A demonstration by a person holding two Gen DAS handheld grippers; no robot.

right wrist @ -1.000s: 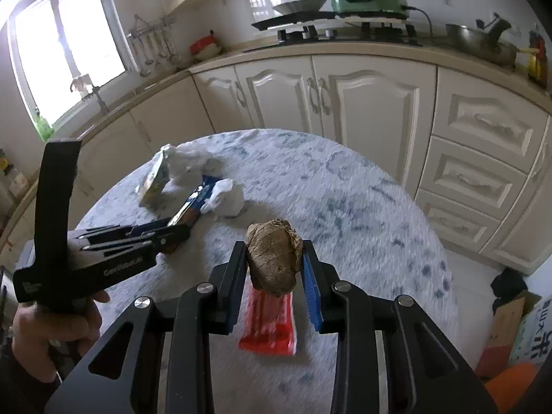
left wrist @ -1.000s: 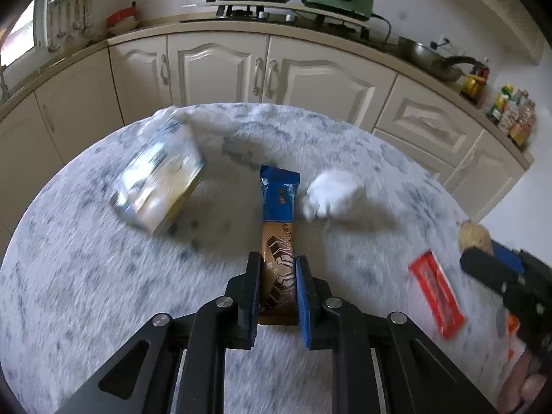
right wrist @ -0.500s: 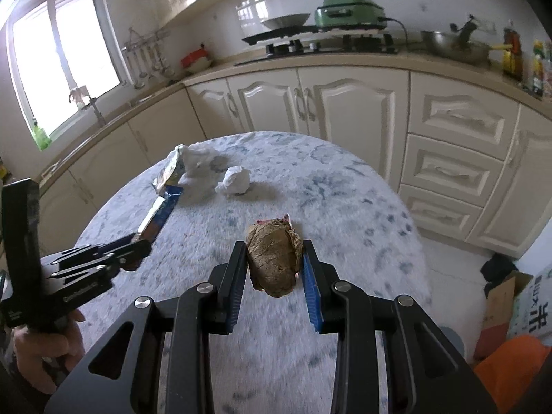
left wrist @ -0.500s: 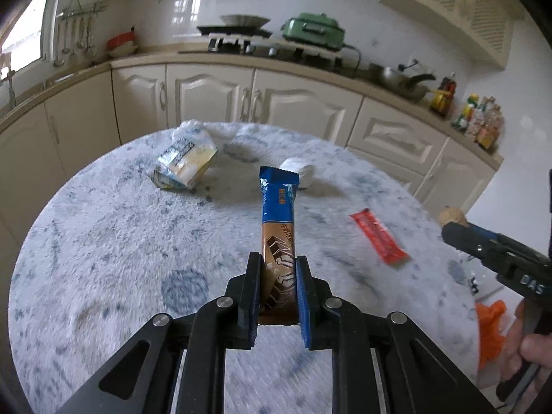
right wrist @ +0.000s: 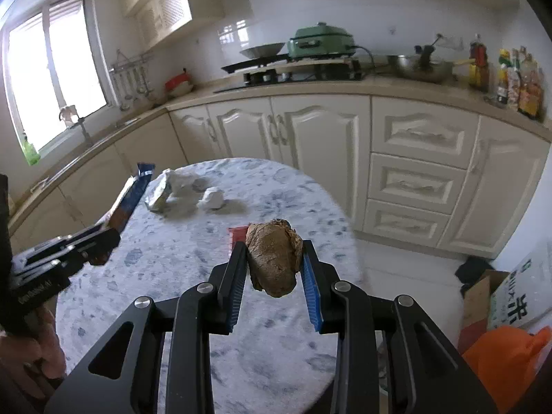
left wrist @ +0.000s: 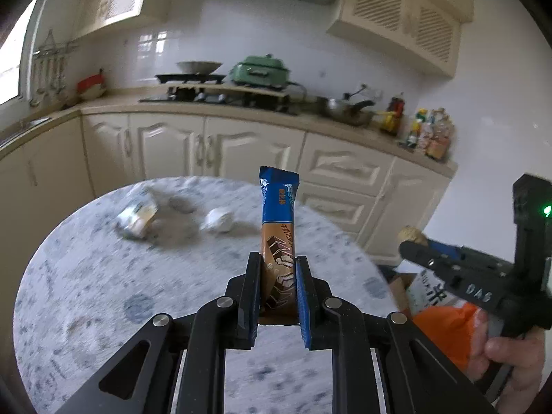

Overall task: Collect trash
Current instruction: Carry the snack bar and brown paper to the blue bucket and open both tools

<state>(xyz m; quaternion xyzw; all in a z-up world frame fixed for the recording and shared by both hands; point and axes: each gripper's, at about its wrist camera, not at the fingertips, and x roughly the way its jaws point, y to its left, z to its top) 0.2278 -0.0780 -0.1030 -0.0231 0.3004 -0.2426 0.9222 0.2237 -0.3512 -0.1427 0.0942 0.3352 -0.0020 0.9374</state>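
Observation:
My left gripper (left wrist: 278,269) is shut on a blue and brown snack bar wrapper (left wrist: 278,220) and holds it upright above the round marble table (left wrist: 86,276). My right gripper (right wrist: 274,255) is shut on a crumpled brown paper ball (right wrist: 274,258), raised over the table's right side. A red wrapper (right wrist: 236,236) lies on the table just behind the ball. A white paper wad (left wrist: 217,219) and a crumpled foil packet (left wrist: 138,217) lie at the table's far side. The right gripper also shows at the right of the left wrist view (left wrist: 410,241).
An orange bag (right wrist: 507,355) and a cardboard box (right wrist: 483,296) stand on the floor to the right of the table. Cream kitchen cabinets (right wrist: 310,138) with a stove and a green cooker (right wrist: 321,39) run behind the table.
Both grippers have lifted higher and pulled back from the table with their items. The table's trash looks farther away. The right gripper has moved right, toward the orange bag.

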